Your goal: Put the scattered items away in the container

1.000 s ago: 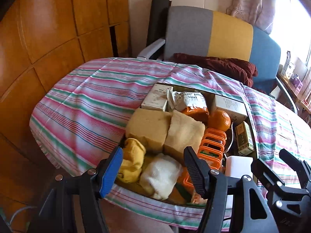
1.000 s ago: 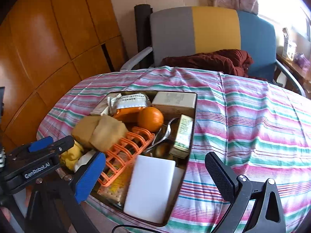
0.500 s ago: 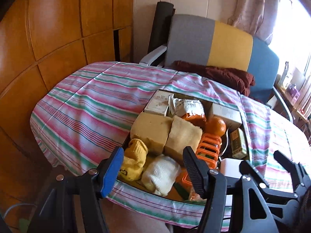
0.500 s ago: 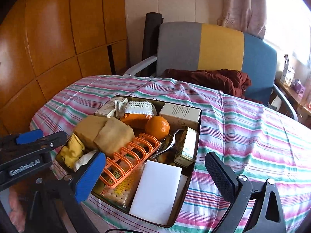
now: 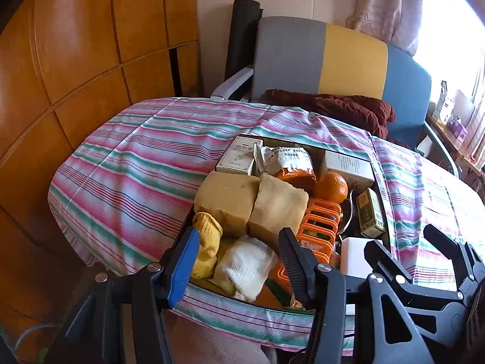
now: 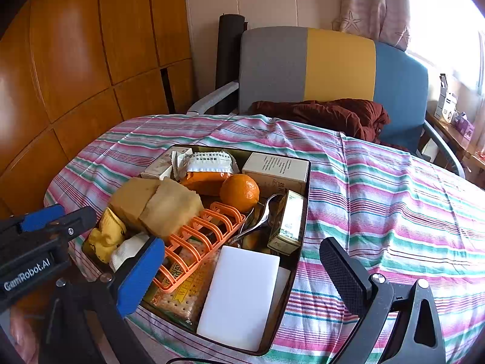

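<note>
A dark rectangular tray (image 6: 306,191) sits on the striped tablecloth, full of items: an orange (image 6: 239,192), an orange rack (image 6: 197,242), tan sponges (image 6: 163,203), a white block (image 6: 242,291), boxes, snack packets, a spoon and rolled socks. The tray also shows in the left wrist view (image 5: 383,212). My left gripper (image 5: 239,261) is open and empty, above the tray's near left end. My right gripper (image 6: 242,276) is open and empty, above the tray's near end; it also shows in the left wrist view (image 5: 406,251).
The striped tablecloth (image 6: 379,197) covers a round table. A grey, yellow and blue chair (image 6: 333,66) with a dark red cloth (image 6: 327,112) stands behind the table. Wooden wall panels (image 6: 75,60) stand on the left. A window shelf with small boxes (image 6: 448,109) is at the right.
Both grippers have drawn back and up from the tray, which now looks smaller and farther. Both stay open and empty.
</note>
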Demonstrator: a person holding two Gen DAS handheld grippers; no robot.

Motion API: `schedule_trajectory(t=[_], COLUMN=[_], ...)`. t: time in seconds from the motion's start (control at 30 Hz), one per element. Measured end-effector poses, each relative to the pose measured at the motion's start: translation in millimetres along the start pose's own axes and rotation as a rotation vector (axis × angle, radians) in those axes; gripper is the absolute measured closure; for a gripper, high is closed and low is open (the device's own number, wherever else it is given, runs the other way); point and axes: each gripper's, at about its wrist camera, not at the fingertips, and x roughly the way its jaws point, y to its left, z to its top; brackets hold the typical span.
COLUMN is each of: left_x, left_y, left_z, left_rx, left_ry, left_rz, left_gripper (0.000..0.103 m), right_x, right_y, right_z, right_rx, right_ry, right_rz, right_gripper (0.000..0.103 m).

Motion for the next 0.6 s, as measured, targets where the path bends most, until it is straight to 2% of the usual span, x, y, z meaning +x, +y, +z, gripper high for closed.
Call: schedule_trajectory(t=[0.13, 0.2, 0.3, 0.4, 0.47, 0.5, 0.53, 0.57, 0.6], left_x=[0.6, 2.6, 7.8, 12.3, 13.5, 14.2, 15.7, 17.4, 20.1], left_y=[-3.2, -0.8, 17.3, 34.2, 40.5, 42.3, 43.1, 43.7, 43.2], left_z=[-0.4, 0.8, 4.0, 4.5, 4.0, 3.0, 2.5, 2.2, 2.3], left_rx=[0.030, 0.037, -0.005, -0.043, -0.050, -0.050, -0.045, -0.042, -0.038], left_ry=[0.001, 0.001, 0.000, 0.004, 0.005, 0.006, 0.012, 0.018, 0.028], left_rz=[0.004, 0.028, 0.086, 0.134, 0.151, 0.149, 0.150, 0.149, 0.145], left_gripper=[0.048, 0.048, 0.048, 0.048, 0.048, 0.048, 0.048, 0.048, 0.048], right_x=[1.2, 2.4, 7.1, 18.2, 24.2, 27.4, 32.9, 39.6, 46.3], right_y=[-1.4, -1.6, -2.0, 2.0, 9.3, 14.0, 20.0, 26.8, 33.4], right_z=[0.1, 0.8, 2.1, 7.8, 13.0, 15.0, 16.5, 17.3, 17.3], right_rx=[0.001, -0.001, -0.010, -0.040, -0.063, -0.079, -0.097, -0.118, -0.141], right_ry=[-0.001, 0.004, 0.029, 0.066, 0.061, 0.057, 0.071, 0.097, 0.120], right_rz=[-0.015, -0.023, -0.030, 0.026, 0.077, 0.125, 0.161, 0.177, 0.191], right_gripper=[0.000, 0.000, 0.000, 0.000, 0.000, 0.006, 0.022, 0.032, 0.049])
